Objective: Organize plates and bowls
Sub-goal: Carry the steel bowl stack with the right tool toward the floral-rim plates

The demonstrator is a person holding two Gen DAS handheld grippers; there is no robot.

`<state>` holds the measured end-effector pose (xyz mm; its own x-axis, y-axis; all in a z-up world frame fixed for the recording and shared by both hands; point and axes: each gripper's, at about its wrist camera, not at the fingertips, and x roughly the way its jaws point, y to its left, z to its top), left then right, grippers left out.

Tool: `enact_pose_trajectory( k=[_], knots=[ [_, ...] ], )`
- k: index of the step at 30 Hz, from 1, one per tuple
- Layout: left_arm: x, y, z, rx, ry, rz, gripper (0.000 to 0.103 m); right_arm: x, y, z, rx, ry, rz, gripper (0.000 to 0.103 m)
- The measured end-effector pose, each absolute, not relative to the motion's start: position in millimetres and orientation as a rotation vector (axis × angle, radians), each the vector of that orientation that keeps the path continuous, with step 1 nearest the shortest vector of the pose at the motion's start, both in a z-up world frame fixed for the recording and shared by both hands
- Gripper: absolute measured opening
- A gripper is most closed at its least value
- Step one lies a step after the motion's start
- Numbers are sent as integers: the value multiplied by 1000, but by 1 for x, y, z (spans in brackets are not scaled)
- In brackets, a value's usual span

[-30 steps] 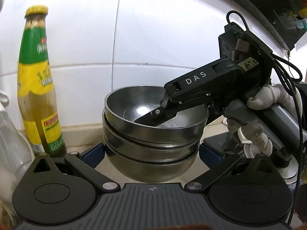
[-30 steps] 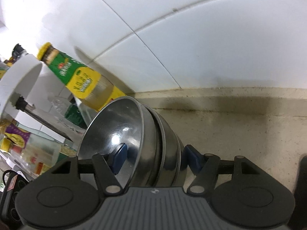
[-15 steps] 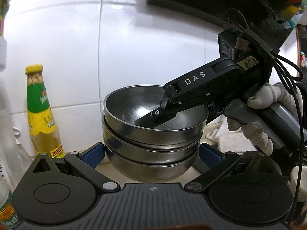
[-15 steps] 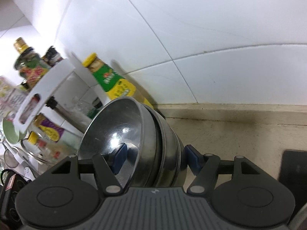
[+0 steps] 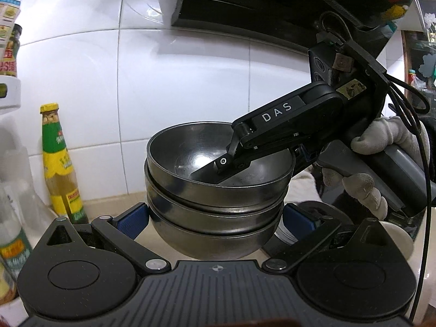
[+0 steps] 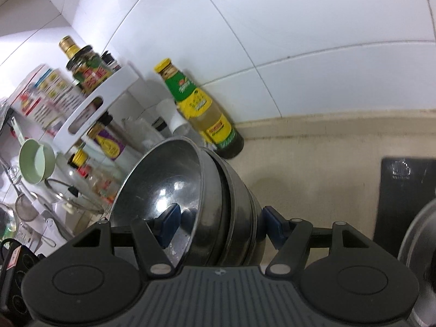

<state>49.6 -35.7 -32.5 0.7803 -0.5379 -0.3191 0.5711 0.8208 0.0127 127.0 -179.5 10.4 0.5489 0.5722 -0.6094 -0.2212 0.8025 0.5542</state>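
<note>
A stack of three steel bowls (image 5: 218, 199) hangs in the air above the beige counter (image 6: 313, 169). My left gripper (image 5: 215, 219) is shut on it, with a blue pad against each side of the lowest bowl. My right gripper (image 6: 220, 224), held by a gloved hand (image 5: 378, 141), is shut across the stack's wall. One finger (image 6: 169, 223) lies inside the top bowl (image 6: 163, 188), and the other finger (image 6: 272, 226) presses on the outside of the stack. In the left wrist view the right gripper (image 5: 226, 163) reaches in from the right, its lower finger hidden behind the bowls.
A green and yellow sauce bottle (image 6: 196, 106) stands against the white tiled wall. Left of it a white rack (image 6: 92, 103) holds bottles and jars, with a green cup (image 6: 36, 160) below. A black cooktop (image 6: 403, 190) and a pot (image 6: 419, 259) lie at the right. A dark hood (image 5: 272, 8) hangs overhead.
Both grippers have risen with the bowl stack and drawn back from the wall. The sauce bottle now looks smaller and farther off, and the rack, hood and cooktop have come into view.
</note>
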Motion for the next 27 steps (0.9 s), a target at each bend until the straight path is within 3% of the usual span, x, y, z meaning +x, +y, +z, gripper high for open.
enact_pose_trajectory(
  k=[12, 27],
  knots=[
    [6, -39, -59, 57, 365, -603, 103, 71, -180, -15, 436, 930, 469, 64],
    [8, -23, -80, 50, 431, -660, 103, 53, -174, -44, 482, 935, 379, 64]
  ],
)
